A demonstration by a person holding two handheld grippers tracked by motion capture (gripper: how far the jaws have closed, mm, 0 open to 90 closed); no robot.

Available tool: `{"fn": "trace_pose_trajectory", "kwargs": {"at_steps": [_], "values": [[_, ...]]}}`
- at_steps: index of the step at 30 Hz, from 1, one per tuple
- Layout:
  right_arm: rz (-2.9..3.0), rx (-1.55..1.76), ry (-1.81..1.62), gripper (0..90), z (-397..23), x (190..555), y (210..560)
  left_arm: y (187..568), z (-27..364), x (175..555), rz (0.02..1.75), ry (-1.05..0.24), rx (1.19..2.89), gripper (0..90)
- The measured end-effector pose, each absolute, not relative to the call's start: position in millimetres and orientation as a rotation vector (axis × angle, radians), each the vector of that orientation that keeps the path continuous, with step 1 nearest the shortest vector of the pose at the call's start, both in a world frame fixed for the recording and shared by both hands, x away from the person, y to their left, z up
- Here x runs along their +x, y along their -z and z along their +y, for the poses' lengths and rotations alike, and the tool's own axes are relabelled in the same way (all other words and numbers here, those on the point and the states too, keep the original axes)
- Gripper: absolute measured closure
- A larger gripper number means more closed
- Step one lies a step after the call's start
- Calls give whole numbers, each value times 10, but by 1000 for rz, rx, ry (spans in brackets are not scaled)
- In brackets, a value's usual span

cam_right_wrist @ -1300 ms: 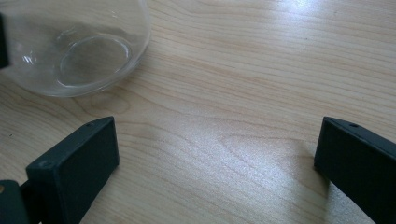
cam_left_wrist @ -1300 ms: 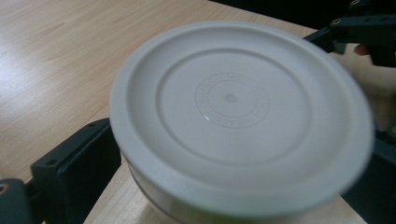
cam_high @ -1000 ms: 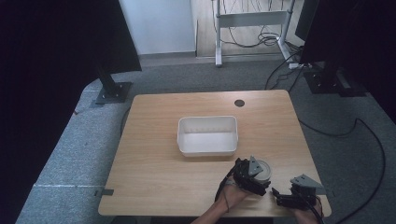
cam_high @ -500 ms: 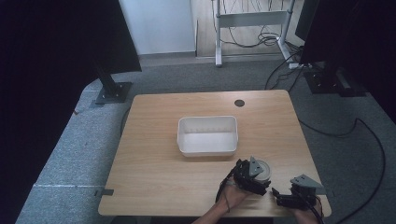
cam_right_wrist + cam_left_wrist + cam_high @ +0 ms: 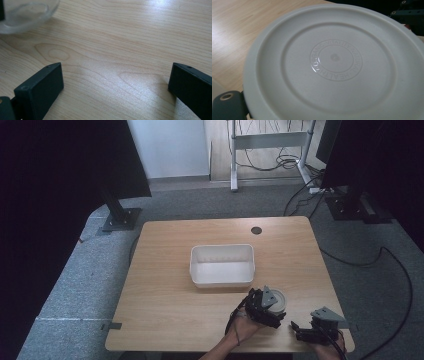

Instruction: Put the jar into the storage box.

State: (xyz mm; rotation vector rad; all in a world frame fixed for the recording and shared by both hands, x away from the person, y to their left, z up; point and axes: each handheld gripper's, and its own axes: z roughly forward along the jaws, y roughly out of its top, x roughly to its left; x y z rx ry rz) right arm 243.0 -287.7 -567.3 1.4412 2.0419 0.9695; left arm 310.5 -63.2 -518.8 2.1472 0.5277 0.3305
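Round white plastic lid with embossed ring lettering, near the table's front edge, before the white tub.

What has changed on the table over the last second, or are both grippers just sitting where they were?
Nothing has visibly changed. The left gripper stays at the round white lid near the table's front edge, the right gripper stays low over bare wood with its jaws wide apart, and the white tub sits where it was mid-table.
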Motion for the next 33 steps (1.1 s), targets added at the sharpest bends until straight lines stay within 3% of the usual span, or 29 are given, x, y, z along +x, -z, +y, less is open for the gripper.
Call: {"fn": "trace_pose_trajectory", "kwargs": {"at_steps": [33], "values": [[2041,1438,-959,0,-2868,2431,5675,4822,-48,3255,588,-407,2097,101]]}}
